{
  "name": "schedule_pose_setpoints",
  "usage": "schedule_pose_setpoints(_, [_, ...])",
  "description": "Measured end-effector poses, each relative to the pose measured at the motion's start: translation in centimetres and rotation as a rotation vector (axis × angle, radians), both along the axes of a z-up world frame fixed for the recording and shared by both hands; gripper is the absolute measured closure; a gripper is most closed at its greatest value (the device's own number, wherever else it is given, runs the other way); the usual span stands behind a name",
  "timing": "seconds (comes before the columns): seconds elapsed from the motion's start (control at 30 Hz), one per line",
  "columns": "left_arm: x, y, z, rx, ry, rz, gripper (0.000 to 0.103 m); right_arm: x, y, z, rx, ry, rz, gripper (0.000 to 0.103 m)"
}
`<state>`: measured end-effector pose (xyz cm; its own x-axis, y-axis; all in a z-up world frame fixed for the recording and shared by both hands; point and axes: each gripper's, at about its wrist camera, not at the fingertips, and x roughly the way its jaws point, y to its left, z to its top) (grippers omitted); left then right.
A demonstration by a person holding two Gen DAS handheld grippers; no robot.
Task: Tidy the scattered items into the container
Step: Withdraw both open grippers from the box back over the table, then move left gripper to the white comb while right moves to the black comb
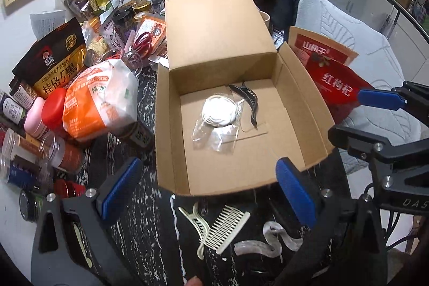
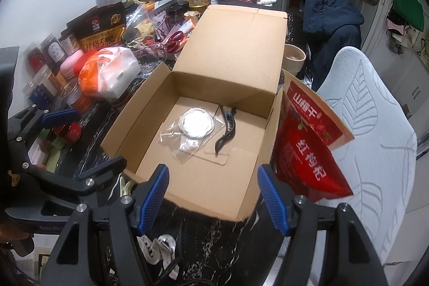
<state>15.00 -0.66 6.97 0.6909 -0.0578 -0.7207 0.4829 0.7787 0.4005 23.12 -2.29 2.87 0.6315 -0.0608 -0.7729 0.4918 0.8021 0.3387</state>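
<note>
An open cardboard box (image 1: 171, 125) (image 2: 134, 125) stands on the dark marbled table. Inside it lie a white round item in a clear bag (image 1: 218, 113) (image 2: 195, 123) and a black hair claw (image 1: 249, 101) (image 2: 226, 129). On the table in front of the box lie a cream hair claw (image 1: 197, 224), a cream comb (image 1: 228, 228) and a clear wavy clip (image 1: 268, 240) (image 2: 155, 245). My left gripper (image 1: 209, 190) hovers open over the box's near edge, above these items, with nothing between its fingers. My right gripper (image 2: 214, 199) stands open and empty at the box's near rim.
Left of the box is a crowd of snack bags, spice jars, red scissors (image 1: 143, 43) and an orange-white bag (image 1: 99, 101). Red pouches (image 2: 308, 141) lean against the box's right side. A pale cushioned chair (image 2: 375, 125) stands to the right.
</note>
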Motion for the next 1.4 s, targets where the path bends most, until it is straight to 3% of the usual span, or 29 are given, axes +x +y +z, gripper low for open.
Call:
schedule_pose_setpoints(0.87, [-8.3,3.9,-2.9,0.014,0.042,-0.008,0.003,-6.1,7.3,-1.6,0.054,0.034,-0.032,0.033])
schedule_pose_setpoints(1.13, [-9.2,5.8,-4.1,0.001,0.072,0.007,0.003,-6.9,9.5,-2.5,0.086,0.036,-0.030,0.033])
schedule_pose_setpoints(1.4, [-8.7,8.1,-6.8,-0.008,0.129,0.036,0.003,-7.0,11.5,-5.4,0.155,0.064,-0.020,0.033])
